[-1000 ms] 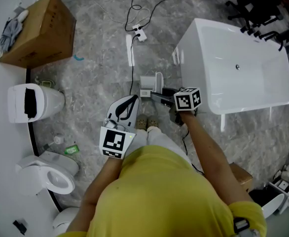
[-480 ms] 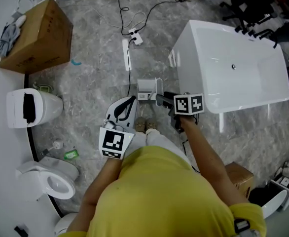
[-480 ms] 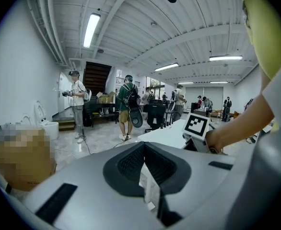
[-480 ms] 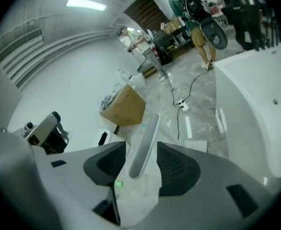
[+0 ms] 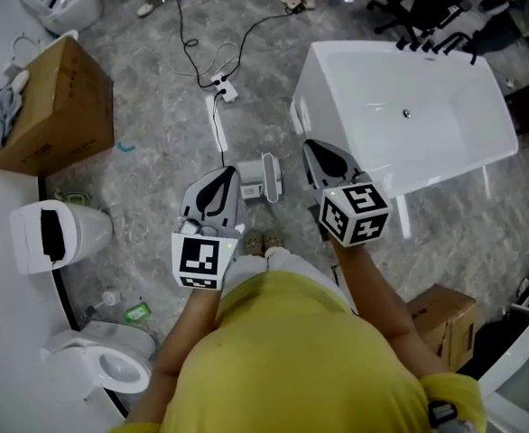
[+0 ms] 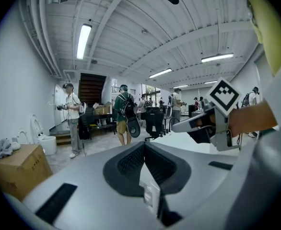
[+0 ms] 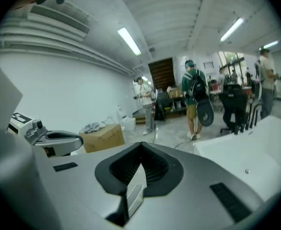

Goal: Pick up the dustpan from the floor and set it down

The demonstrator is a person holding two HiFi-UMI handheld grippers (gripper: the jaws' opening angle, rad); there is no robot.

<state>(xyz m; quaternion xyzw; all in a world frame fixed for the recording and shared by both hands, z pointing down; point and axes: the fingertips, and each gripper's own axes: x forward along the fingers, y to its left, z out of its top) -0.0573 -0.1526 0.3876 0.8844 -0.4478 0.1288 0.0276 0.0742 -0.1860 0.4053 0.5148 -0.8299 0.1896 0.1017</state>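
Holding left tongs up over the grey floor, tips pressed together, nothing between them. Likewise with right tongs: tips together, empty, raised beside the white bathtub. Not touching the dustpan, which stands on the floor, well in from the floor's left edge. Seen from the head view between the two tongs, just ahead of the shoes. Along that left edge, a cardboard box and a toilet.
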